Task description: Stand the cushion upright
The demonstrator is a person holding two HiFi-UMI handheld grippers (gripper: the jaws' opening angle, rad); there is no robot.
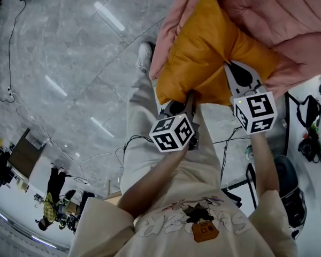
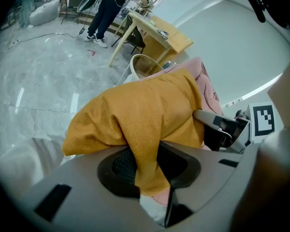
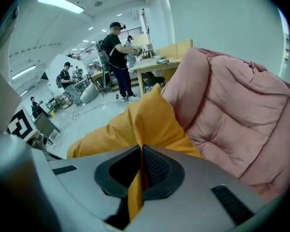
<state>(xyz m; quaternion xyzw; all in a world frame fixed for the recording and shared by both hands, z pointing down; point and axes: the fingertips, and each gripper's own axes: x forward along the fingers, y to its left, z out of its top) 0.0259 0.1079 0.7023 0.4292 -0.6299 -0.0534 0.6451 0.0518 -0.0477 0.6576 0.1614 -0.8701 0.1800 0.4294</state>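
A mustard-yellow cushion [image 1: 211,50] lies on a pink padded sofa [image 1: 278,15], its near edge lifted. My left gripper [image 1: 188,98] is shut on the cushion's near left corner; a thick fold of yellow fabric [image 2: 145,153] runs between its jaws. My right gripper [image 1: 236,71] is shut on the near right edge, where a thin fold of the cushion [image 3: 135,187] is pinched flat between the pads. In the left gripper view the right gripper [image 2: 222,127] shows behind the cushion [image 2: 145,110]. In the right gripper view the cushion [image 3: 145,120] rests against the pink sofa [image 3: 237,110].
Grey marble floor [image 1: 69,52] lies left of the sofa, with cables across it. A wooden table [image 2: 159,30] and a round basket [image 2: 142,64] stand beyond the cushion. People [image 3: 117,57] work at benches in the background. A black chair [image 1: 291,191] stands at the right.
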